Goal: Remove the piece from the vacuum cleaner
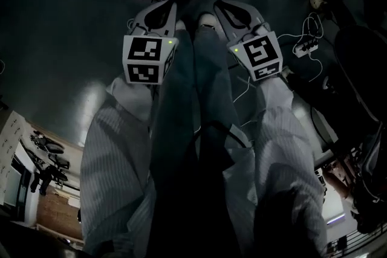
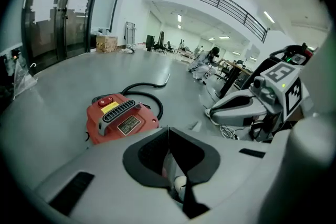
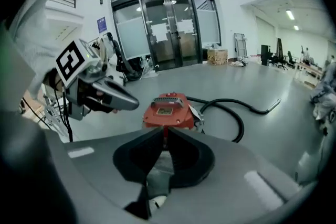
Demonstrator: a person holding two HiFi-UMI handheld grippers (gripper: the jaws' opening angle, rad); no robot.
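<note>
I see the wide, shiny grey floor, and on it sits the red plastic vacuum cleaner, with its long black hose curling away across the floor beside it. The vacuum cleaner is straight ahead of both my tools, and neither one touches it. My left gripper and my right gripper hang side by side above the floor, near each other but apart, and each has its two jaws pressed together with nothing between them.
</note>
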